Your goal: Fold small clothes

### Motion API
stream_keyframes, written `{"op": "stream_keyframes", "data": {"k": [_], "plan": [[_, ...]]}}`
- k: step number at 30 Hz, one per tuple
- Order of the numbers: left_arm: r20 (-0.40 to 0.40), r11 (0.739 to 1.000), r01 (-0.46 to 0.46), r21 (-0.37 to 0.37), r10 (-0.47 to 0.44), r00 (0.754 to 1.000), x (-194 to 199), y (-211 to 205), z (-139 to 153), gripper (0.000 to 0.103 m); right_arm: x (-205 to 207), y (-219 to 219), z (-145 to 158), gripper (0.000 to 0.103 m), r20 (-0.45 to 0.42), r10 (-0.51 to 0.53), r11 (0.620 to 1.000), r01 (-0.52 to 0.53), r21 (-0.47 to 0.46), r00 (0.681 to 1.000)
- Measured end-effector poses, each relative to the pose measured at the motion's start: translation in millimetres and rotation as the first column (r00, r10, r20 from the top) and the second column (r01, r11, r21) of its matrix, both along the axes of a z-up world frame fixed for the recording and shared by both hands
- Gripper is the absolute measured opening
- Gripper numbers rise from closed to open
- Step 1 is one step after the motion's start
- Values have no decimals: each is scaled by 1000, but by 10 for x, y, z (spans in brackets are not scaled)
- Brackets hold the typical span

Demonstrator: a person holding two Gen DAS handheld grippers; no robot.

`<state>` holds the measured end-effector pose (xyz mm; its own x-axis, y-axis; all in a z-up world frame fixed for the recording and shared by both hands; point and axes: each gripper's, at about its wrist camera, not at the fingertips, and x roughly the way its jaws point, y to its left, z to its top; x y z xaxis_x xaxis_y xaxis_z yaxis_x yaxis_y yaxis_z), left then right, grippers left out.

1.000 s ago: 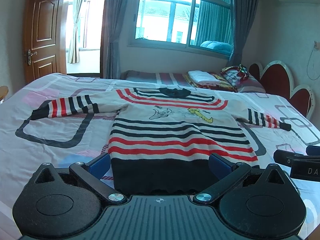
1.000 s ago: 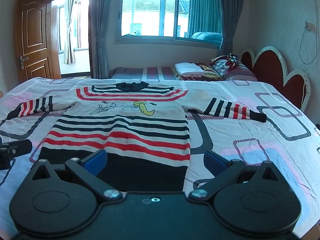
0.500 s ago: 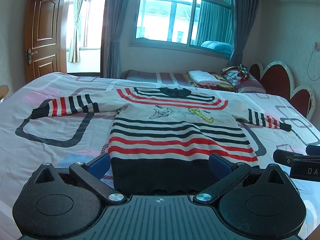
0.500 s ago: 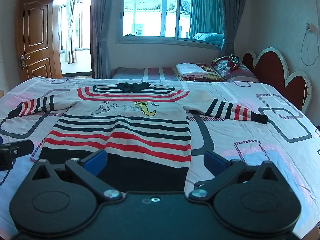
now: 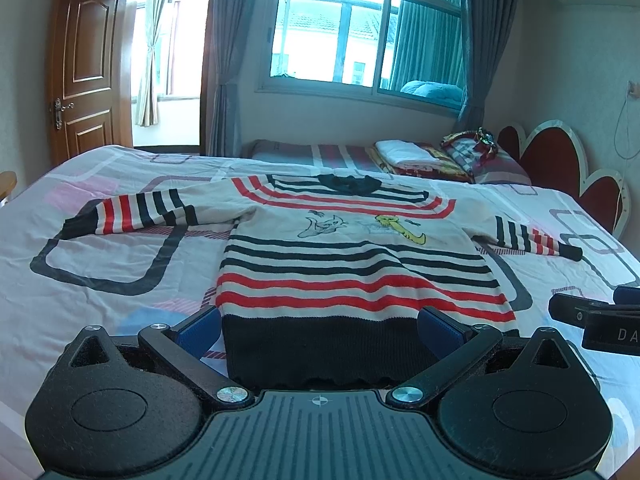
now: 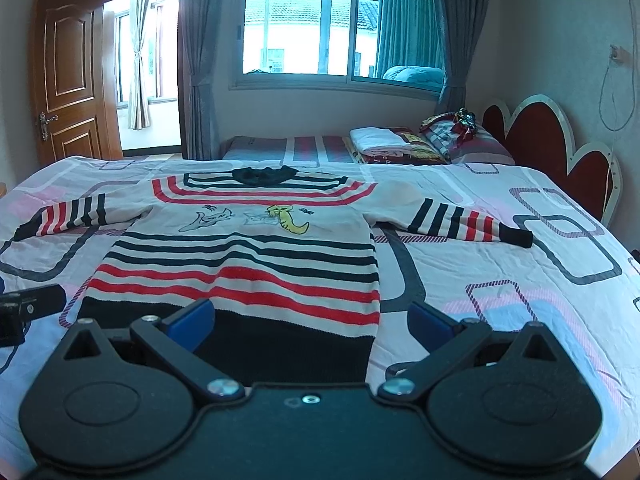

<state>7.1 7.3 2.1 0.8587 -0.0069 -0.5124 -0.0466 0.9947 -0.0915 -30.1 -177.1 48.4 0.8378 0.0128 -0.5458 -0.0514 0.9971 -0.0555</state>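
The striped red, black and cream knitted sweater (image 5: pixel 352 268) looks ribbed and matt. The printed cotton-like bedsheet (image 5: pixel 120 256) is smooth, faintly creased. The black plastic left gripper (image 5: pixel 320 330) looks matt with shiny metal screws. The brown wooden door (image 6: pixel 68 76) is glossy.

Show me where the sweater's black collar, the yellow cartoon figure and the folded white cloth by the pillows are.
black collar (image 6: pixel 264 175), right wrist view, middle of the neckline.
yellow cartoon figure (image 6: pixel 289 220), right wrist view, its body on the sweater's chest.
folded white cloth (image 5: pixel 404 151), left wrist view, its top face.
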Motion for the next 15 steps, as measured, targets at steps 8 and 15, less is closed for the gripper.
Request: {"op": "stream_keyframes", "data": {"k": [8,15], "plan": [[-8,1000,5,5,-5,1000,16,-16,-1,103,5,-2,-10,102,-1,3,1000,-3,-3,1000],[-13,1000,17,16,-17,1000,13,-51,-10,103,4,-8,-11,102,-1,2,1000,-2,-7,1000]]}}
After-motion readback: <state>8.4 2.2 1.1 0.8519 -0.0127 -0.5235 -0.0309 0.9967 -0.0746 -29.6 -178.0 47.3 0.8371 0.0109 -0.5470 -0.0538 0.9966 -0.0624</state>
